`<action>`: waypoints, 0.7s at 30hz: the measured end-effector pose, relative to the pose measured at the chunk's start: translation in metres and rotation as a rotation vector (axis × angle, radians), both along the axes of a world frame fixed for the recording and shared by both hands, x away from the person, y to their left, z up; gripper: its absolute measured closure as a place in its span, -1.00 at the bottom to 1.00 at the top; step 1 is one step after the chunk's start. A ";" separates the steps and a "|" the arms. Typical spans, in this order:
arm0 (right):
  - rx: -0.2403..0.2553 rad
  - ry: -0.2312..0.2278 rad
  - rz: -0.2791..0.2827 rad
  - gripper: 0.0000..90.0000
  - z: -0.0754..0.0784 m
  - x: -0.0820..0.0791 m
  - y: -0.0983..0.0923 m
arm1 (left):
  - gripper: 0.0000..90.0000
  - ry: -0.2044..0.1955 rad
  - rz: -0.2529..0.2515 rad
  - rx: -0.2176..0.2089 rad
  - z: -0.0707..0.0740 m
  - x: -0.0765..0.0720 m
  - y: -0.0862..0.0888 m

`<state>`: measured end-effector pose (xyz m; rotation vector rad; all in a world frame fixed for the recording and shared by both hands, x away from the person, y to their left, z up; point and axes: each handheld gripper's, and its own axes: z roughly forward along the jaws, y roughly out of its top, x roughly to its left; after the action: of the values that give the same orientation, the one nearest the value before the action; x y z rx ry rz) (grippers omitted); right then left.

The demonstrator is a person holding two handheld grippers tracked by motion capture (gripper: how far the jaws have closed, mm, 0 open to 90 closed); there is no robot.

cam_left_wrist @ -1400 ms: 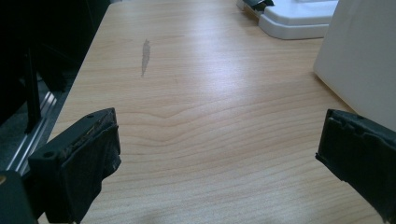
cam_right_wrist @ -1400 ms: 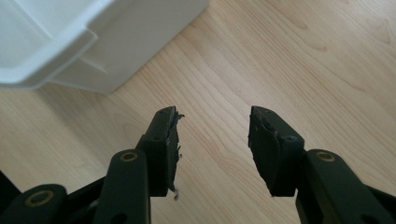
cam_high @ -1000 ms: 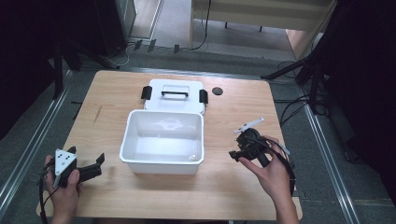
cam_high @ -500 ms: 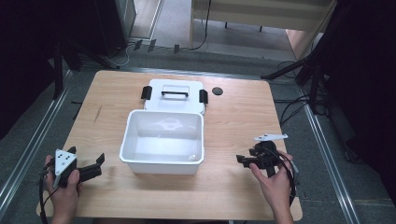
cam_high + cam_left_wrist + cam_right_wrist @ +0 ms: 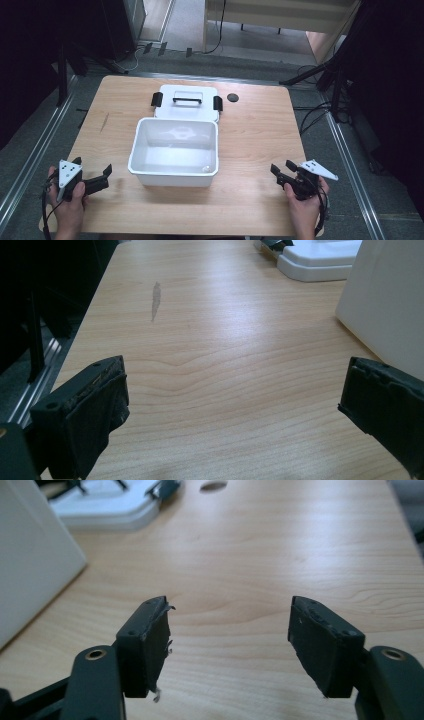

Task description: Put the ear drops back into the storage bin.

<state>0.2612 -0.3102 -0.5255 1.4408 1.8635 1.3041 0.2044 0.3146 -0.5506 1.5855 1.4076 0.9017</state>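
High view: the white box (image 5: 174,152) is seen at the centre of the frame, open and standing on the wooden table (image 5: 260,130), with its lid (image 5: 186,101) lying flat just above it, touching or nearly touching the box's far rim, handle up. A small dark disc (image 5: 232,97) is noted to the right of the lid. The left gripper (image 5: 100,179) is held at the lower left, jaws apart and empty, pointed right toward the box's near left corner, to which it is close. The right gripper (image 5: 280,172) is held at the lower right, well apart from the box, pointed left; its jaws have just been opening and nothing is seen between them. Left gripper view: bare table is seen between the two widely spread jaws, the box wall is at the right edge of the frame (image 5: 390,300), and the lid is at the upper right (image 5: 320,260). Right gripper view: both jaws are seen moderately apart with only wood grain between them; the box wall is at the left edge (image 5: 30,565), the lid at the upper left (image 5: 110,502). Judgement: the box lies between the two grippers, its long axis running left to right in the high view, and the left gripper is taken as the nearer; the lid lies beyond the box from both.
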 end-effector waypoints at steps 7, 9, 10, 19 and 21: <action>0.057 -0.084 -0.099 -0.38 -0.015 -0.017 -0.026 | -1.00 0.000 0.000 0.001 0.000 0.000 0.000; 0.034 -0.102 -0.128 -0.44 -0.017 -0.022 -0.030 | -1.00 0.000 0.000 0.001 0.000 0.000 0.000; 0.015 -0.119 -0.143 -0.44 -0.019 -0.025 -0.032 | -1.00 0.001 0.000 0.000 0.000 0.000 0.000; 0.080 -0.148 -0.211 -0.48 -0.019 -0.035 -0.041 | -1.00 0.004 0.000 0.002 0.000 0.000 0.000; 0.082 -0.152 -0.216 -0.52 -0.018 -0.036 -0.042 | -1.00 0.003 0.001 0.001 0.000 0.000 0.000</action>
<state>0.2256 -0.3527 -0.5439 1.4928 1.5274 1.3554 0.2045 0.3142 -0.5506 1.5875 1.4104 0.9016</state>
